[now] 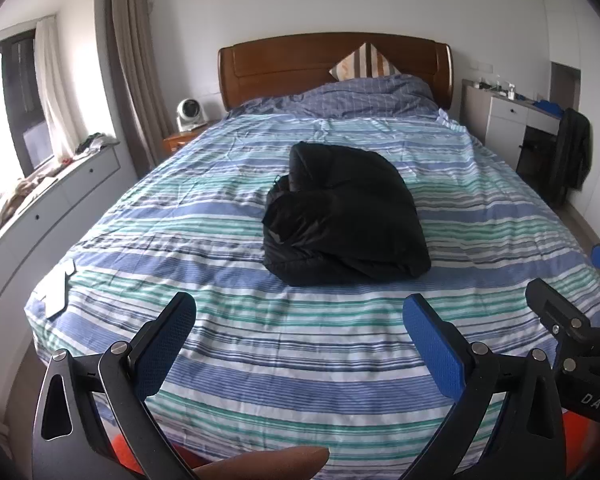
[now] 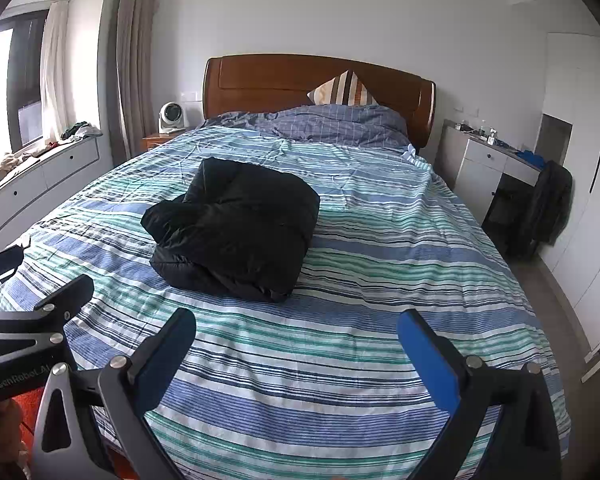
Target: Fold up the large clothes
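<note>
A black padded jacket (image 1: 344,216) (image 2: 236,228) lies folded into a thick bundle in the middle of the bed (image 1: 260,332) (image 2: 380,264). My left gripper (image 1: 300,312) hovers over the bed's foot end, well short of the jacket, jaws wide open and empty. My right gripper (image 2: 296,332) is also open and empty, likewise nearer the foot end than the jacket. The right gripper's fingers (image 1: 548,300) show at the right edge of the left wrist view. The left gripper's fingers (image 2: 68,292) show at the left edge of the right wrist view.
The bed has a striped blue, green and white cover and a wooden headboard (image 1: 332,64) with pillows (image 1: 364,62). A white paper (image 1: 56,288) lies near the bed's left corner. A window bench (image 1: 40,208) runs along the left; a desk (image 2: 496,160) and a dark chair (image 2: 544,208) stand at the right.
</note>
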A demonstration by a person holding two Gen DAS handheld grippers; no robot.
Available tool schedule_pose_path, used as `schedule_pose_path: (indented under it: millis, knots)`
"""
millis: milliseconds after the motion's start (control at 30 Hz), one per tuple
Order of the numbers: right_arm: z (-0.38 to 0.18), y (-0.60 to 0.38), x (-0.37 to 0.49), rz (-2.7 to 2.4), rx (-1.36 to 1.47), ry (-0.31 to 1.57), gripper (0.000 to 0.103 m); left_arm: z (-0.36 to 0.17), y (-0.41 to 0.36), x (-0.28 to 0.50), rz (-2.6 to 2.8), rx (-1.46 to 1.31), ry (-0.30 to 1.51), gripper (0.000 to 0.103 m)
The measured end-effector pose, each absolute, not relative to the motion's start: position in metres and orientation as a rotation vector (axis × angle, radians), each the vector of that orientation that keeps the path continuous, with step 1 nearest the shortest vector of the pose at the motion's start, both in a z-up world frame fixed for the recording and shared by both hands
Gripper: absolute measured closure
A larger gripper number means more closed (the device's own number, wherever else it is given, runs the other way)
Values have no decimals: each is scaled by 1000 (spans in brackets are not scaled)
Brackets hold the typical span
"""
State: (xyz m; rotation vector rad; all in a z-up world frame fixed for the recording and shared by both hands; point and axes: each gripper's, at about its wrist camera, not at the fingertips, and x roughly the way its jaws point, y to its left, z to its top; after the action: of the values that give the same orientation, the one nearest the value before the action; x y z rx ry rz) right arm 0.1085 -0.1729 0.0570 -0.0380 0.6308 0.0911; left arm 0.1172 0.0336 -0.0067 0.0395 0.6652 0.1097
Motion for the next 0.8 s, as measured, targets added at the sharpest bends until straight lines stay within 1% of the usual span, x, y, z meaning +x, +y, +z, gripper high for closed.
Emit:
schedule_pose_path:
  millis: [800]
  knots:
    - [59, -168, 106, 90, -60, 627, 0, -8, 37, 118, 91, 24, 689, 0]
